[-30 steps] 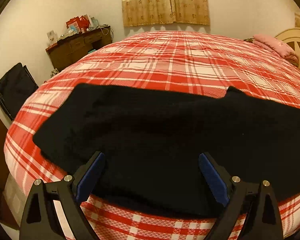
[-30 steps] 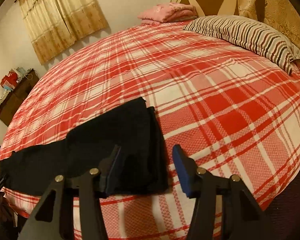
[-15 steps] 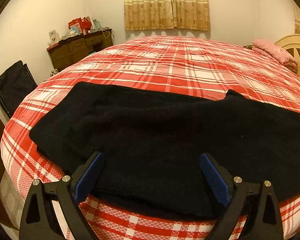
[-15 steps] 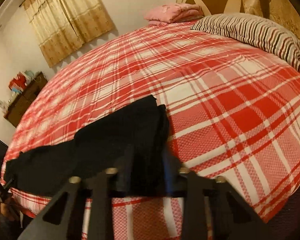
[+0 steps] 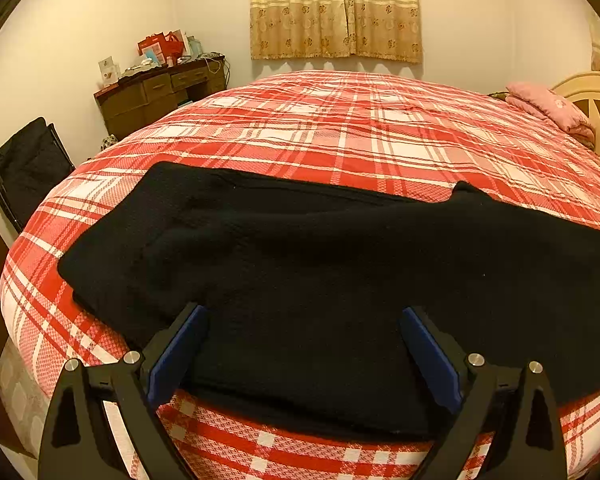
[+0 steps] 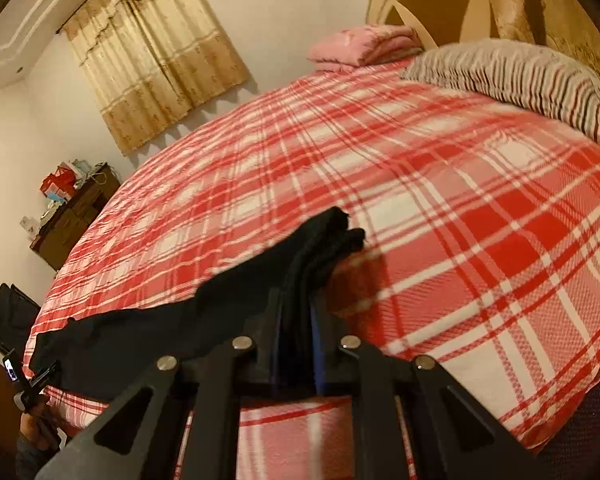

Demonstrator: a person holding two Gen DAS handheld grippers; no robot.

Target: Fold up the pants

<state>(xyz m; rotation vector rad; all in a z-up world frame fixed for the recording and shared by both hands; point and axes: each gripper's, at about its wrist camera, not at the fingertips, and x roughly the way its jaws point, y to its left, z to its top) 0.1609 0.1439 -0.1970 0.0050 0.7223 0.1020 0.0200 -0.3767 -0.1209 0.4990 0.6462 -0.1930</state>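
I am working on the bed (image 5: 380, 136), whose red-and-white plaid cover fills most of both views. The black pants (image 5: 320, 272) lie stretched along the bed's near edge, running from the foot end toward the head end. In the left wrist view they spread flat across the plaid cover, one end close to the corner of the bed nearest the chair (image 5: 28, 172).

My left gripper (image 5: 302, 344) is spread wide, its blue-padded fingers (image 5: 176, 352) hovering over the pants at the bed's near edge, with black cloth showing between them and nothing clamped.

My right gripper (image 6: 296, 344) is pressed together on the pants (image 6: 228, 304), pinching the bunched layers at the end nearer the striped pillow (image 6: 516, 80). Here the cloth rises off the bed cover (image 6: 460, 200) in a narrow ridge between the fingers, and the loose tip pokes out past them toward the middle of the bed. The rest of the pants trail away toward the foot of the bed, lying flat.

A folded pink blanket (image 6: 364, 48) sits at the head of the bed beside the pillow. A brown dresser (image 5: 160, 96) stands against the wall beyond the bed's far corner, and a yellow curtain (image 5: 336, 8) hangs on the wall behind the bed.
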